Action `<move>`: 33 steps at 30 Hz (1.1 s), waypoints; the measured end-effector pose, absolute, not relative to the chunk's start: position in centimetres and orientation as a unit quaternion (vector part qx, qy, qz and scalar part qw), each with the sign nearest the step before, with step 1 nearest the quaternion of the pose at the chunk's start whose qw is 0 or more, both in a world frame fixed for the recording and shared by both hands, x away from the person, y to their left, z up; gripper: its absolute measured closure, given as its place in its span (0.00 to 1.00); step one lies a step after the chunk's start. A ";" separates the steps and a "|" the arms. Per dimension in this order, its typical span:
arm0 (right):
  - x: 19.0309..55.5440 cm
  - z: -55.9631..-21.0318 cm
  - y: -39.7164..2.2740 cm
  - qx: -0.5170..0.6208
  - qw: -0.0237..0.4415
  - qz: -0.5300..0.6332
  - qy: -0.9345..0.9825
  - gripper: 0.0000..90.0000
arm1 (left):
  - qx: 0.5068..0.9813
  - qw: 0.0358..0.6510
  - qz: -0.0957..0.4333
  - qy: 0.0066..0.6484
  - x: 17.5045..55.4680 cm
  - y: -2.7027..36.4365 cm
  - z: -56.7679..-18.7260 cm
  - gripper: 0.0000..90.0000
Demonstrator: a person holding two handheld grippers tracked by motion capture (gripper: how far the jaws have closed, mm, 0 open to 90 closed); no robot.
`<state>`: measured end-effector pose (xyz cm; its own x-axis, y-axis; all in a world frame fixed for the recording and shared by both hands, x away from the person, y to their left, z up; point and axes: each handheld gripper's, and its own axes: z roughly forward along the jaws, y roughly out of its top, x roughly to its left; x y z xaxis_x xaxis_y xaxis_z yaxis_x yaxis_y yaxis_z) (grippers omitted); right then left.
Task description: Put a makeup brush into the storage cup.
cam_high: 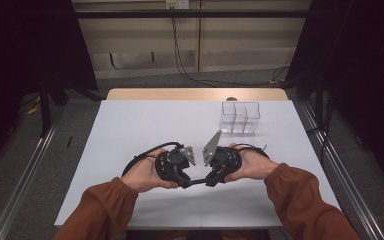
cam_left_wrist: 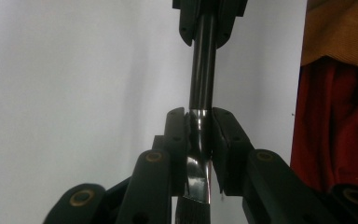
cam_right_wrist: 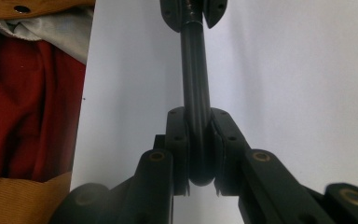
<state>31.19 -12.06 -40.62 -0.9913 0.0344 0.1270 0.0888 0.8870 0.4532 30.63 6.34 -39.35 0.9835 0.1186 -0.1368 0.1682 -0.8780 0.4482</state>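
A thin black glossy pen (cam_high: 199,181) is held level between the two grippers over the near part of the white table (cam_high: 145,125). My left gripper (cam_high: 188,183) is shut on one end of it. In the left gripper view the pads of my left gripper (cam_left_wrist: 199,116) press on the pen (cam_left_wrist: 201,70), which runs up to the other gripper's jaws. My right gripper (cam_high: 210,181) is shut on the other end. In the right gripper view the pen's rounded tip (cam_right_wrist: 198,158) sits between the pads of my right gripper (cam_right_wrist: 198,116). The two grippers point at each other.
A clear plastic box (cam_high: 240,117) with compartments stands at the back right of the table. A wooden strip (cam_high: 195,94) runs along the far edge. Metal rails flank the table. The person's orange sleeves (cam_high: 105,205) come in from the bottom.
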 end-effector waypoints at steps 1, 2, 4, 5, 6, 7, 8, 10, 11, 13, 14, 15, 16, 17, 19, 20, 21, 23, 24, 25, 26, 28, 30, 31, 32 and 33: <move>31.2 -40.6 -12.1 -0.034 0.061 -0.236 -0.969 0.89 | 0.968 0.234 -0.054 0.069 30.7 6.4 -39.2 0.85; 31.2 -40.6 -12.2 -0.034 0.061 -0.238 -0.969 0.89 | 0.967 0.240 -0.051 0.075 30.7 6.5 -39.3 0.85; 31.2 -40.5 -12.2 -0.034 0.058 -0.240 -0.969 0.89 | 0.966 0.241 -0.054 0.075 30.8 6.6 -39.3 0.84; 31.2 -40.5 -12.2 -0.035 0.060 -0.240 -0.968 0.89 | 0.966 0.242 -0.053 0.075 30.9 6.7 -39.3 0.84; 31.2 -40.5 -12.2 -0.036 0.060 -0.240 -0.968 0.89 | 0.965 0.245 -0.055 0.080 30.9 6.7 -39.3 0.83; 31.2 -40.5 -12.2 -0.037 0.057 -0.240 -0.968 0.89 | 0.963 0.249 -0.056 0.081 30.9 6.8 -39.4 0.80; 31.2 -40.6 -12.3 -0.043 0.058 -0.240 -0.968 0.89 | 0.963 0.253 -0.057 0.080 30.9 6.8 -39.4 0.78; 31.3 -40.6 -12.4 -0.041 0.058 -0.242 -0.968 0.89 | 0.961 0.258 -0.055 0.082 30.7 6.9 -39.5 0.76; 31.3 -40.7 -12.4 -0.045 0.059 -0.243 -0.967 0.89 | 0.960 0.260 -0.053 0.084 30.7 6.9 -39.6 0.74; 31.3 -40.7 -12.6 -0.047 0.059 -0.243 -0.967 0.89 | 0.957 0.270 -0.048 0.090 30.7 7.0 -39.8 0.68; 31.3 -40.7 -12.6 -0.045 0.056 -0.245 -0.967 0.89 | 0.957 0.271 -0.045 0.091 30.7 7.0 -39.8 0.66; 31.3 -40.8 -12.6 -0.045 0.056 -0.246 -0.967 0.89 | 0.956 0.274 -0.048 0.096 30.7 7.1 -39.9 0.62; 31.3 -40.7 -12.7 -0.047 0.057 -0.246 -0.966 0.89 | 0.956 0.273 -0.048 0.096 30.8 7.1 -39.9 0.59; 31.3 -40.7 -12.8 -0.048 0.056 -0.247 -0.966 0.89 | 0.954 0.277 -0.047 0.102 30.7 7.1 -40.0 0.56; 31.4 -40.8 -12.9 -0.049 0.056 -0.251 -0.965 0.89 | 0.953 0.281 -0.039 0.106 30.7 7.2 -40.0 0.51; 31.4 -40.8 -13.0 -0.052 0.056 -0.251 -0.965 0.89 | 0.952 0.287 -0.035 0.104 30.7 7.2 -40.0 0.48; 31.4 -40.8 -13.1 -0.056 0.058 -0.253 -0.964 0.89 | 0.950 0.292 -0.033 0.108 30.7 7.3 -40.0 0.45; 31.3 -40.9 -13.3 -0.059 0.059 -0.251 -0.964 0.89 | 0.946 0.303 -0.024 0.113 30.8 7.6 -40.1 0.38; 31.3 -40.9 -13.4 -0.059 0.060 -0.252 -0.964 0.89 | 0.944 0.308 -0.024 0.119 30.8 7.7 -40.2 0.33; 31.3 -40.9 -13.5 -0.061 0.058 -0.253 -0.964 0.89 | 0.944 0.308 -0.025 0.119 30.9 7.8 -40.2 0.30; 31.3 -40.9 -13.6 -0.064 0.060 -0.253 -0.964 0.89 | 0.942 0.313 -0.021 0.120 30.9 8.0 -40.3 0.27; 31.3 -40.9 -13.8 -0.066 0.058 -0.256 -0.963 0.89 | 0.941 0.315 -0.015 0.125 31.0 8.2 -40.3 0.22; 31.3 -40.9 -14.0 -0.071 0.061 -0.255 -0.962 0.89 | 0.939 0.320 -0.013 0.128 30.9 8.5 -40.5 0.18; 31.3 -40.9 -14.2 -0.069 0.059 -0.254 -0.963 0.89 | 0.938 0.322 -0.009 0.131 30.9 8.7 -40.5 0.16; 31.3 -40.9 -14.3 -0.073 0.060 -0.253 -0.963 0.89 | 0.937 0.322 -0.004 0.133 30.9 8.8 -40.6 0.16; 31.3 -40.9 -14.4 -0.074 0.058 -0.256 -0.962 0.89 | 0.936 0.324 -0.004 0.135 30.9 9.0 -40.6 0.14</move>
